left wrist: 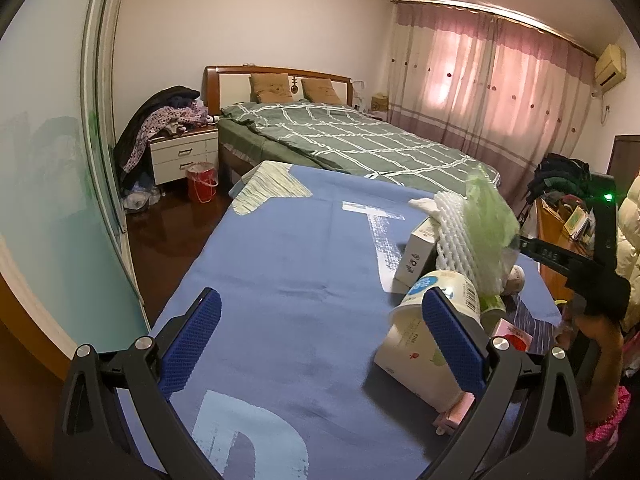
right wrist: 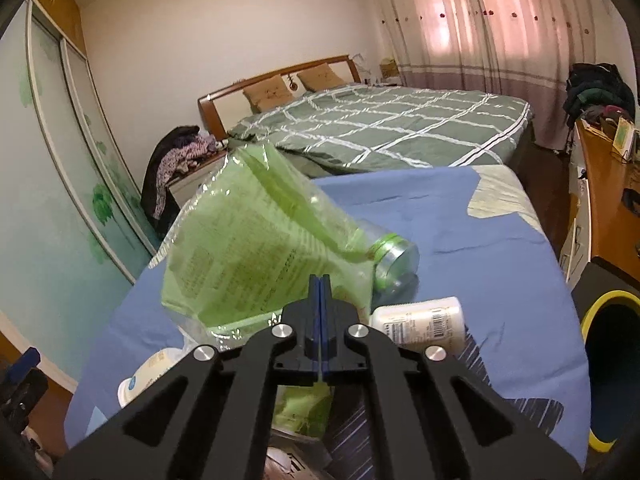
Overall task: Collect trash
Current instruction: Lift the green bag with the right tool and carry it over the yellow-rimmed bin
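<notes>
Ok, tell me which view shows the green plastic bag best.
The right wrist view: the green plastic bag fills the centre, pinched in the shut right tool. The left wrist view shows it small, at the right, above the white foam netting.

Blue cloth (left wrist: 280, 280) with pale lettering; beyond it, green quilt (left wrist: 352, 140) checked in white. Translucent green bag (right wrist: 248, 256) above cloth. Pink curtains (left wrist: 500, 80) past quilt.

Crinkly glossy green plastic bag (right wrist: 256, 248), matt blue cloth (left wrist: 288, 264)
</notes>
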The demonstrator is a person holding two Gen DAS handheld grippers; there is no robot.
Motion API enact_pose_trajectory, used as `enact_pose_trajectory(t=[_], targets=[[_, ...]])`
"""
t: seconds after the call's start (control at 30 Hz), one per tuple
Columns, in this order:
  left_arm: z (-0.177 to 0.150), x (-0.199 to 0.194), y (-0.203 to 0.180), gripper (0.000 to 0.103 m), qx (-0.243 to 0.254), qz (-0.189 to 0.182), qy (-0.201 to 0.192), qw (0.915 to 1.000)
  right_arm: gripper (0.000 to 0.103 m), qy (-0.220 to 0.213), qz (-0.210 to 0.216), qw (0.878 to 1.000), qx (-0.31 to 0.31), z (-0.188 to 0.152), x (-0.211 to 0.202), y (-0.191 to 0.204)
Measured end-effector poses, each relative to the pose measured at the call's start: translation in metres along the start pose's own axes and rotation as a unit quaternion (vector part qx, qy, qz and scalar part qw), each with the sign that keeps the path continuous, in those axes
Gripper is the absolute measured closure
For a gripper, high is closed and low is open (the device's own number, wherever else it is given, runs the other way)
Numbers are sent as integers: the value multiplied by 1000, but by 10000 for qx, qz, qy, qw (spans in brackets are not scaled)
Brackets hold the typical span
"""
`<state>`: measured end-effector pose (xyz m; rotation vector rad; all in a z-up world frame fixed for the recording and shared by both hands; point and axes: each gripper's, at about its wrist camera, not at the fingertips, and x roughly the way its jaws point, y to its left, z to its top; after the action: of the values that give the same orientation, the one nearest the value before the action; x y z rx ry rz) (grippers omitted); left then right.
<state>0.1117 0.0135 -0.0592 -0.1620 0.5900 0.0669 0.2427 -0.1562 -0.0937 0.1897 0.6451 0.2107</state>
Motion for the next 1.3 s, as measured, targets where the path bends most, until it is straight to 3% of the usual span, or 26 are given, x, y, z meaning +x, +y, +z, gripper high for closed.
enact_pose_trajectory(t=[0.23,0.27,0.3,0.37,0.43,0.53,0.67,0.73,0.77,0.8,0.93,1.13,1.3], targets=[[-4,9,-2,4,65,-29,92,9999,99,-447,-286,9984,-188,0,-12,4],[-4,10,-2,4,61,-36,109,9999,86,-536,-291,9978,-246,1,-17,7],[-4,9,-2,4,61,-28,107,9999,59,-677,-258,9970,-269,2,-24,12],[-4,8,-3,4,62,-6,74,10000,31,-996,-272,9940,-369,4,-38,22],[-3,7,-3,4,61,-21,38,10000,31,-1185,-354,9904,-618,5,-45,39],[-6,5,-6,4,98,-47,38,9999,29,-1091,-441,9897,-820,8,-38,58],[-9,4,-11,4,153,-131,84,9998,31,-621,-717,9900,-1047,9,-11,72],[-10,5,-11,4,175,-156,111,9997,58,-458,-871,9897,-1035,9,0,69],[-10,6,-12,4,174,-169,125,9996,80,-370,-898,9902,-1003,10,4,68],[-11,6,-11,4,171,-177,134,9996,94,-266,-867,9914,-947,11,7,65],[-11,8,-12,4,176,-209,189,9994,97,-385,-744,9936,-758,15,-6,54],[-14,8,-19,4,282,-283,231,9989,97,-1066,-595,9910,-550,14,-70,38],[-18,9,-28,4,389,-424,276,9980,97,-1467,-754,9861,-215,6,-121,4]])
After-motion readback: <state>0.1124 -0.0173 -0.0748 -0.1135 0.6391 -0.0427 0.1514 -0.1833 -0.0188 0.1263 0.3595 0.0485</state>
